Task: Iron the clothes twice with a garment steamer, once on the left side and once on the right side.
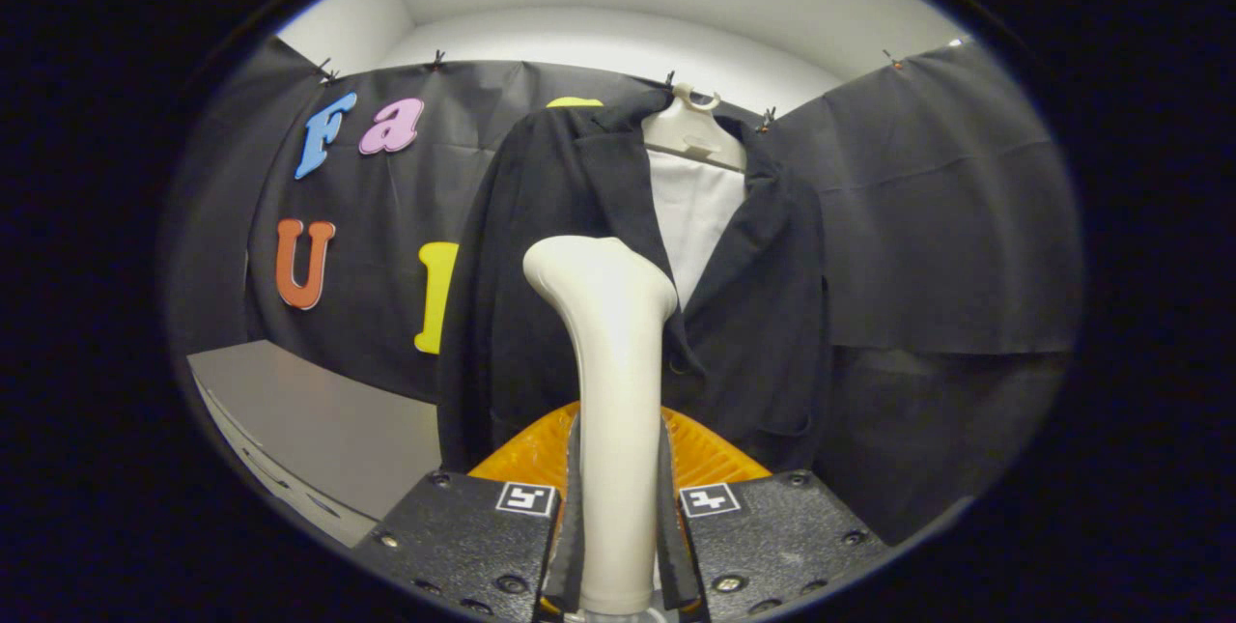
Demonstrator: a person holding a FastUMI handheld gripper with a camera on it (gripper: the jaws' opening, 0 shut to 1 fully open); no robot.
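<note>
Cream-coloured smooth plastic fills the space between my fingers: the garment steamer (610, 382) stands upright in my tongs (618, 546), its slim handle widening to a rounded, bent head at the top. Both fingers press against the handle's sides, so the tongs are closed on it. Just behind the handle lies an orange ribbed piece (710, 454), fan-shaped with fine ridges; what it belongs to I cannot tell.

Beyond the steamer's head hangs the dark jacket (772, 314), a matte woven fabric with soft folds, its front open and the lapels falling to either side. Inside it shows a white shirt (700, 217), smooth and flat. Both hang from a pale plastic hanger (690, 126) hooked at the top of the black cloth wall (946, 217). The steamer's head sits close before the jacket's left front panel, near the lapel. A grey, flat counter (319, 420) stands off to the left, below the cloth.
</note>
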